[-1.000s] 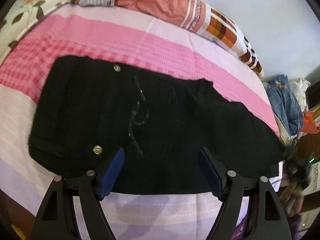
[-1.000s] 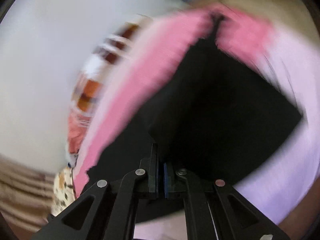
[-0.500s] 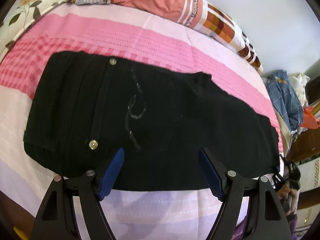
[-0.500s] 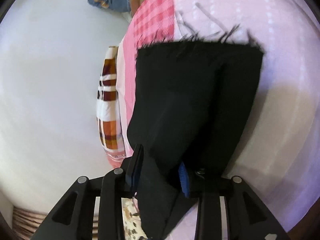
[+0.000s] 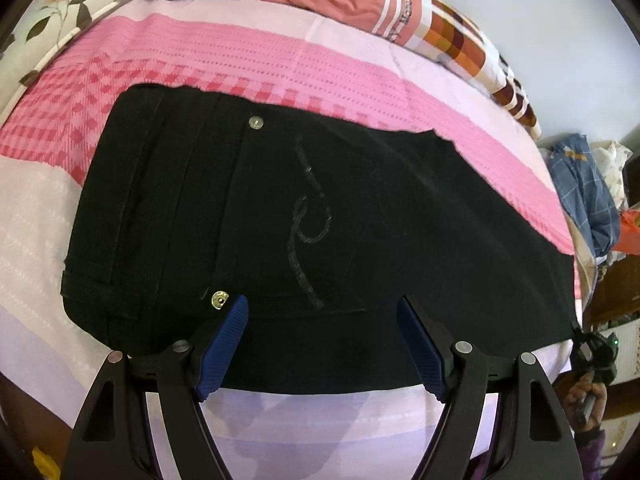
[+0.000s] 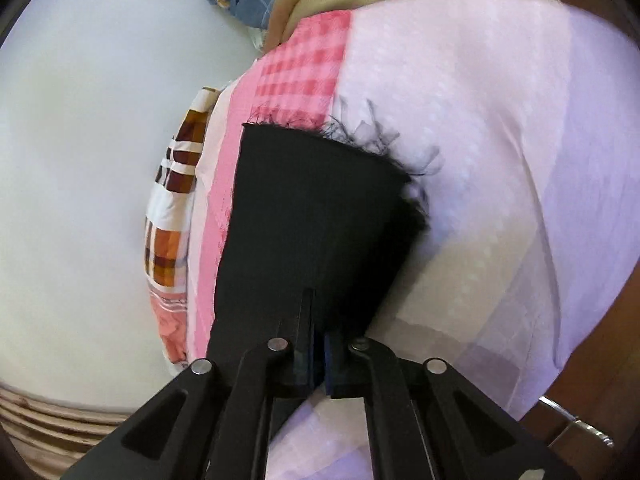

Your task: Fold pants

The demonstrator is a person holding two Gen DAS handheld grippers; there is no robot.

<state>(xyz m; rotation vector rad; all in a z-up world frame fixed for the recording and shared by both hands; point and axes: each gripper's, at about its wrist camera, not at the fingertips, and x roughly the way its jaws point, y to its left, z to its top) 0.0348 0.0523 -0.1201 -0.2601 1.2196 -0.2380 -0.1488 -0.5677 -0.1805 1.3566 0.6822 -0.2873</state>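
Observation:
Black pants (image 5: 320,220) lie flat across a pink and lilac bedsheet (image 5: 280,64), waistband at the left, legs running right. My left gripper (image 5: 322,344) is open and empty, its blue pads just over the pants' near edge. My right gripper (image 6: 318,344) is shut on the pants' leg end (image 6: 316,216), whose frayed hem (image 6: 372,136) rests on the sheet. It shows small at the far right of the left wrist view (image 5: 592,356).
A patchwork orange and white quilt (image 5: 400,4) lies along the far bed edge by the wall. A floral pillow (image 5: 60,4) is at the far left. A heap of clothes (image 5: 588,188) sits beyond the right end. The bed's wooden frame (image 6: 600,360) shows below the sheet.
The right gripper has shut on the leg end and lowered it toward the sheet. The left gripper has stayed open over the near edge with little movement.

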